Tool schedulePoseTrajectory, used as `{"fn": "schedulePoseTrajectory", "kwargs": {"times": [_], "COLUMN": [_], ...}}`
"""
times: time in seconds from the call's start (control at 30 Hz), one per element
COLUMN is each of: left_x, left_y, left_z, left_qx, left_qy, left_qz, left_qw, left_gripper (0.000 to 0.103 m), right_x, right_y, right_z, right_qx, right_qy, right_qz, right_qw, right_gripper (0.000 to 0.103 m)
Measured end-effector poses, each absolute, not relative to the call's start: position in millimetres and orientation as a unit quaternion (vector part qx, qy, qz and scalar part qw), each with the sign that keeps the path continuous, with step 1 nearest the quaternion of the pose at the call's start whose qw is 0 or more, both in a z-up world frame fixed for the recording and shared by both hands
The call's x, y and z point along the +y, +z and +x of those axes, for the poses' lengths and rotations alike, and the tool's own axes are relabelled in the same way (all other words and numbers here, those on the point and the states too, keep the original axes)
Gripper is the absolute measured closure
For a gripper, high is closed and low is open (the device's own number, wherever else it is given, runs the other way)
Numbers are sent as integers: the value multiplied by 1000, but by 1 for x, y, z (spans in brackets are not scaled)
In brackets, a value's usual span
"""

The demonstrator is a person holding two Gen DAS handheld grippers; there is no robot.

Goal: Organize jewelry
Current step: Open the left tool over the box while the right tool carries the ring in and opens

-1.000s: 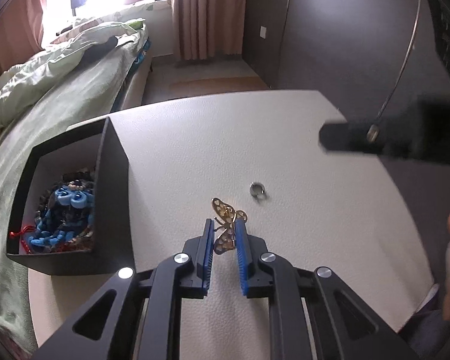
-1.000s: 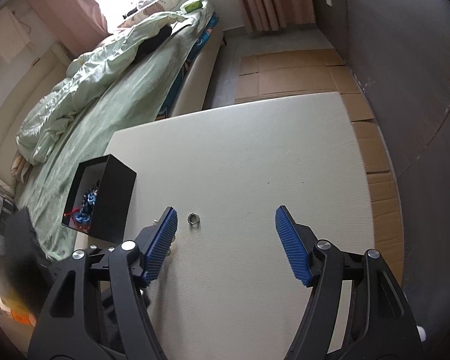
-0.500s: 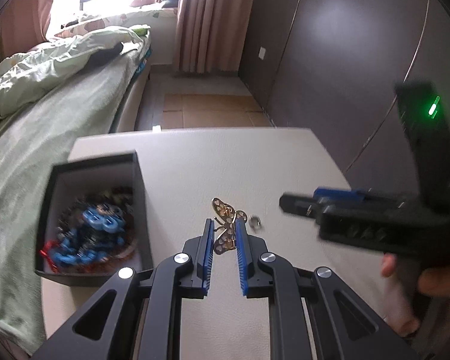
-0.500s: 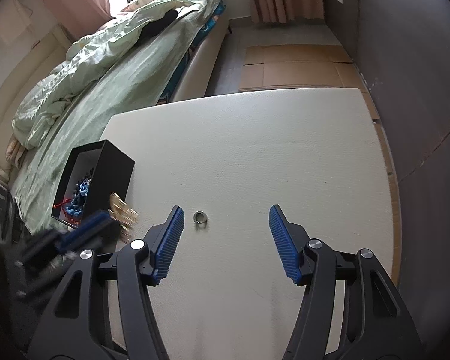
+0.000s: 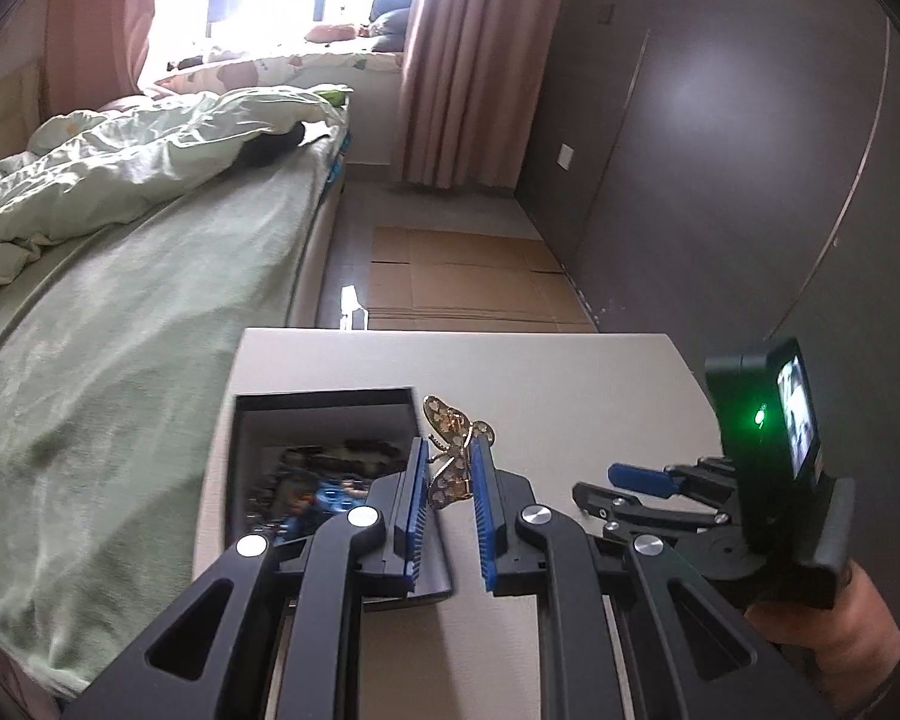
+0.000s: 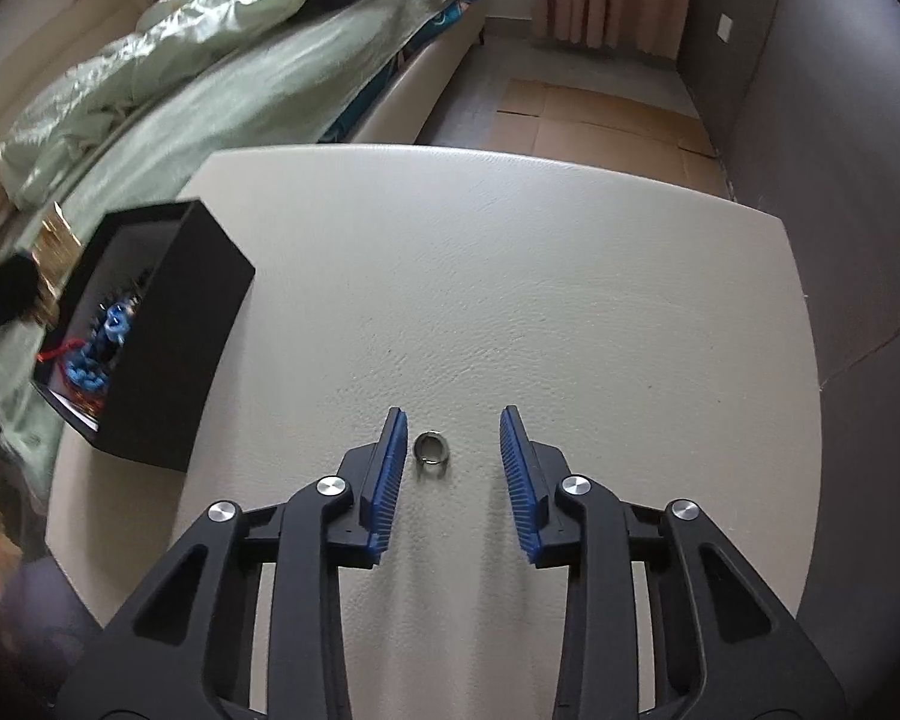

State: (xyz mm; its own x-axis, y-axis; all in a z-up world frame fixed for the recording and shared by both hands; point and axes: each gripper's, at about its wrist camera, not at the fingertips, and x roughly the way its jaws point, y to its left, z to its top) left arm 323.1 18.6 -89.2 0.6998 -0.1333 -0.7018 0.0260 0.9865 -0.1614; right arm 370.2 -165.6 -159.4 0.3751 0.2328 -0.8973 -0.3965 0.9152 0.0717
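My left gripper [image 5: 452, 455] is shut on a gold butterfly brooch [image 5: 453, 444] and holds it in the air over the right rim of the black jewelry box [image 5: 324, 420]. Blue and dark beads lie inside the box. In the right wrist view the box [image 6: 168, 324] stands at the table's left edge, with the brooch [image 6: 54, 258] blurred above it. My right gripper [image 6: 450, 426] is open, low over the white table [image 6: 510, 276], with a small silver ring [image 6: 430, 448] between its blue pads, closer to the left pad. The right gripper [image 5: 642, 480] also shows in the left wrist view.
A bed with green bedding [image 5: 120, 276] runs along the left of the table. A dark wall [image 5: 720, 180] stands on the right. Cardboard sheets [image 5: 468, 282] lie on the floor beyond the table's far edge.
My left gripper has lifted the brooch off the table and carried it left to the box. My right gripper has moved down and forward around the ring, its jaws narrower.
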Motion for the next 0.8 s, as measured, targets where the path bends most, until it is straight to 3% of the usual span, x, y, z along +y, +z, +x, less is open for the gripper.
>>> {"fn": "schedulePoseTrajectory", "kwargs": {"times": [0.1,0.2,0.57,0.63,0.67,0.7,0.8], "left_x": [32,45,81,84,86,87,94], "left_y": [-88,-89,-105,-105,-103,-101,-96], "left_z": [317,314,322,323,321,321,317], "left_qx": [384,386,410,407,400,394,387], "left_qy": [-33,-24,-5,-1,4,7,10], "left_qz": [-79,-87,-116,-114,-114,-114,-120], "left_qw": [919,918,905,906,909,912,914], "left_gripper": [90,90,90,78,62,55,55], "right_x": [-156,-150,-146,-147,-145,-143,-138], "right_y": [-165,-167,-142,-133,-129,-124,-111], "right_z": [368,366,363,365,366,367,366], "right_qx": [519,510,487,480,476,472,459], "right_qy": [185,190,208,213,217,221,234], "right_qz": [-108,-121,-83,-64,-55,-46,-22], "right_qw": [828,830,845,849,850,852,857], "right_gripper": [79,90,90,90,90,90,90]}}
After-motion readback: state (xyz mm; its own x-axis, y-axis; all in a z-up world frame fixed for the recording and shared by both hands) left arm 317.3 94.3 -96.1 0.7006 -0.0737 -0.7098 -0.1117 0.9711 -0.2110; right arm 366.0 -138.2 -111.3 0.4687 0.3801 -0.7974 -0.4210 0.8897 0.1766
